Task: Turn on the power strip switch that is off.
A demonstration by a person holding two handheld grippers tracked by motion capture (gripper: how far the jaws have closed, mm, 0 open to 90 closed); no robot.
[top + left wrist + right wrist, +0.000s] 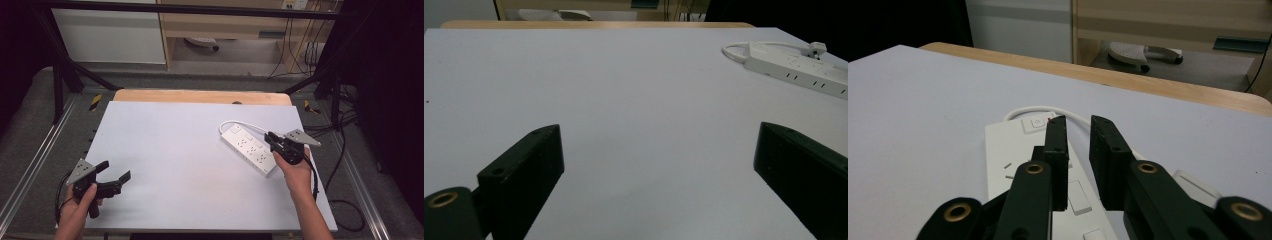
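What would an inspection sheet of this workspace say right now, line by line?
Surface: white table top, wooden strip at far edge.
Job's things: white power strip lying flat, far right; its white cord loops at the far end.
Clutter: nothing seen.
Grippers: left hand-held gripper open, near left corner; right hand-held gripper nearly closed above the power strip, gripping nothing.
Cables: black gripper cable trailing right.
Surroundings: black frame, wooden shelving behind.

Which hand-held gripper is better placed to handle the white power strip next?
The right hand-held gripper: it hovers over the power strip, jaws nearly closed. The left hand-held gripper is open at the table's opposite near corner.
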